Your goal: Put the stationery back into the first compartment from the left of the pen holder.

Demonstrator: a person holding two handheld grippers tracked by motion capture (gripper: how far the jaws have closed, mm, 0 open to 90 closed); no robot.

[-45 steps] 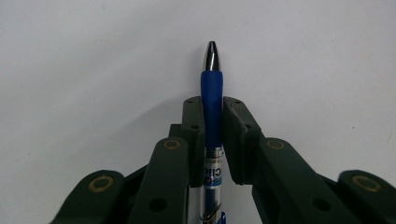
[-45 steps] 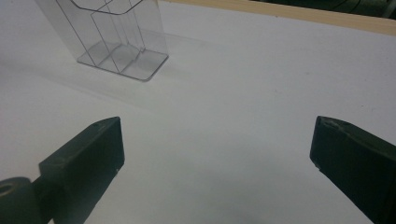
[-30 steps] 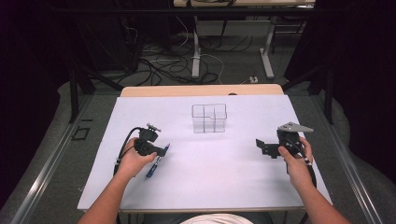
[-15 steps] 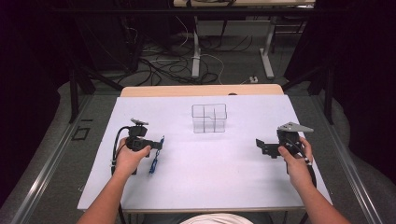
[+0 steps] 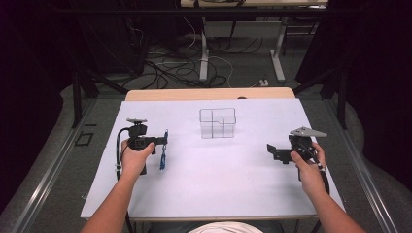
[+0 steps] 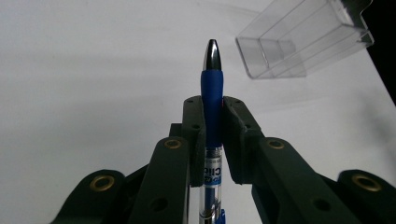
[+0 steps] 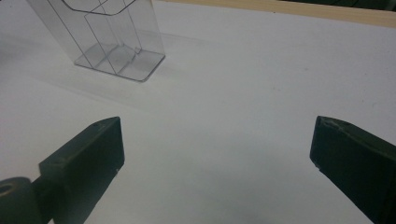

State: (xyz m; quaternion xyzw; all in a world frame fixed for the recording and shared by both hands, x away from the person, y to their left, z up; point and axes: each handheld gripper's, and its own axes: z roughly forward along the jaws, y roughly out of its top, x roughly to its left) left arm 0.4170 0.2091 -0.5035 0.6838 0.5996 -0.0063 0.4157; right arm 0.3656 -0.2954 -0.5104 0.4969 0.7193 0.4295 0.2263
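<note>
Blue pens (image 6: 212, 100): one is counted.
Clear plastic organizers (image 5: 217, 123): one is counted.
Grippers: two are counted, left gripper (image 5: 164, 145) and right gripper (image 5: 270, 153).
Tables (image 5: 214, 189): one is counted.

Brightly and evenly lit from above across the white table (image 5: 209, 179); dark and murky all around, toward 9 and 3 o'clock. Soft faint shadows under the clear organizer (image 7: 107, 42). Small glint on the pen (image 6: 212, 93) tip. Blurred near jaws at 6 o'clock.
</note>
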